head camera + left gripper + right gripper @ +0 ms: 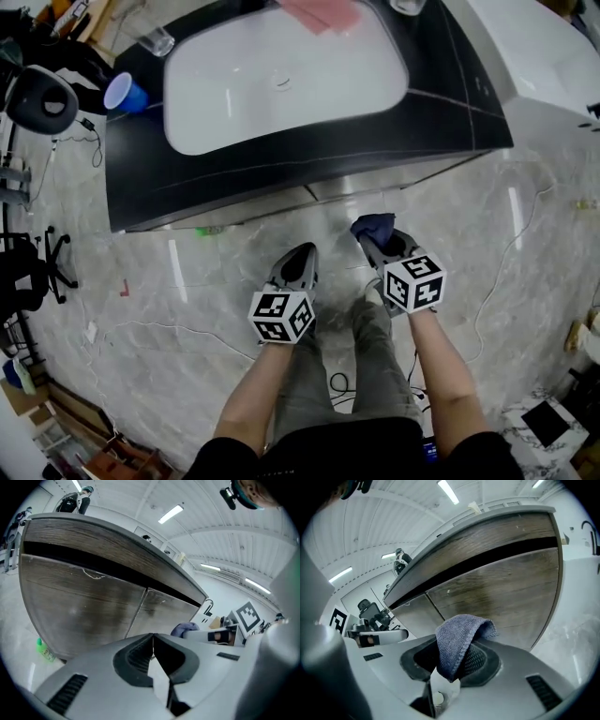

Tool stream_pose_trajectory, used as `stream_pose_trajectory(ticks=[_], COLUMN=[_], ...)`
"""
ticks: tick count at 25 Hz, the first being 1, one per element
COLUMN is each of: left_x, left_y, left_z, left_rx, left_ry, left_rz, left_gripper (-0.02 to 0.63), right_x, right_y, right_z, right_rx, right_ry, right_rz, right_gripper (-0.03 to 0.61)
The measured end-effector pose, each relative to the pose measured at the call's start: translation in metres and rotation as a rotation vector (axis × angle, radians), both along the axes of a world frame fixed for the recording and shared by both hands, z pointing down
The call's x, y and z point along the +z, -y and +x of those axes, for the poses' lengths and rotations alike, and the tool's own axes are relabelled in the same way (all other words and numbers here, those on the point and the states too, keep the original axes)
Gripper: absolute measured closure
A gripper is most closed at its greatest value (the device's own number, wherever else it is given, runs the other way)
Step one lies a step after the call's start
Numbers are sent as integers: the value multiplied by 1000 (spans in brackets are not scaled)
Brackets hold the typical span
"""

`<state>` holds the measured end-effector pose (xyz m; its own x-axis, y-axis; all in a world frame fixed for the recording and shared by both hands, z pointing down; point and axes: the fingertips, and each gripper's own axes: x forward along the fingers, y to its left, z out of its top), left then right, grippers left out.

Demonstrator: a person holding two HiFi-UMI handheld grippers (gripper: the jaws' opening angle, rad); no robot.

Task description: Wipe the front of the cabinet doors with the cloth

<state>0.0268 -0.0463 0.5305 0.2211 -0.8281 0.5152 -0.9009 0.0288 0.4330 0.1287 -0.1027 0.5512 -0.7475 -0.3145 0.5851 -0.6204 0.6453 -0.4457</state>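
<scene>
The wood-grain cabinet doors (501,592) (89,606) run under a dark countertop (281,178) holding a white sink (281,84). My right gripper (380,246) (452,665) is shut on a folded blue-grey cloth (461,637) (372,226), held a short way in front of the right-hand door. The cloth (183,629) also shows past the left gripper's body. My left gripper (298,262) (153,641) is shut with nothing in it, pointing at the seam between the two doors. Neither gripper touches the cabinet.
A blue cup (124,94) and a clear glass (157,39) stand on the countertop's left end. A pink cloth (323,11) lies at the sink's back. A green bottle (44,649) stands on the floor by the cabinet's left corner. Cables (497,272) trail over the marble floor.
</scene>
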Motion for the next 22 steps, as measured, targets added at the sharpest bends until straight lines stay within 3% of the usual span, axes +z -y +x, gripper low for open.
stream_pose_trajectory(ticks=[7,17,22], left_x=[-33,-78,-97], left_y=[-29,-54,-60], left_z=[-21,-37,-39], left_rx=[-39,-2,-12], left_ry=[-27,-5,-33], left_rz=[-14,-14,-19], left_gripper=[606,606,606], right_x=[-40,-89,-114], right_y=[-20,-48,-57], right_z=[-22,-41,-48], right_rx=[24,28,25], right_ry=[28,50,54], right_rz=[-26,-44,-29], right_gripper=[465,465,465])
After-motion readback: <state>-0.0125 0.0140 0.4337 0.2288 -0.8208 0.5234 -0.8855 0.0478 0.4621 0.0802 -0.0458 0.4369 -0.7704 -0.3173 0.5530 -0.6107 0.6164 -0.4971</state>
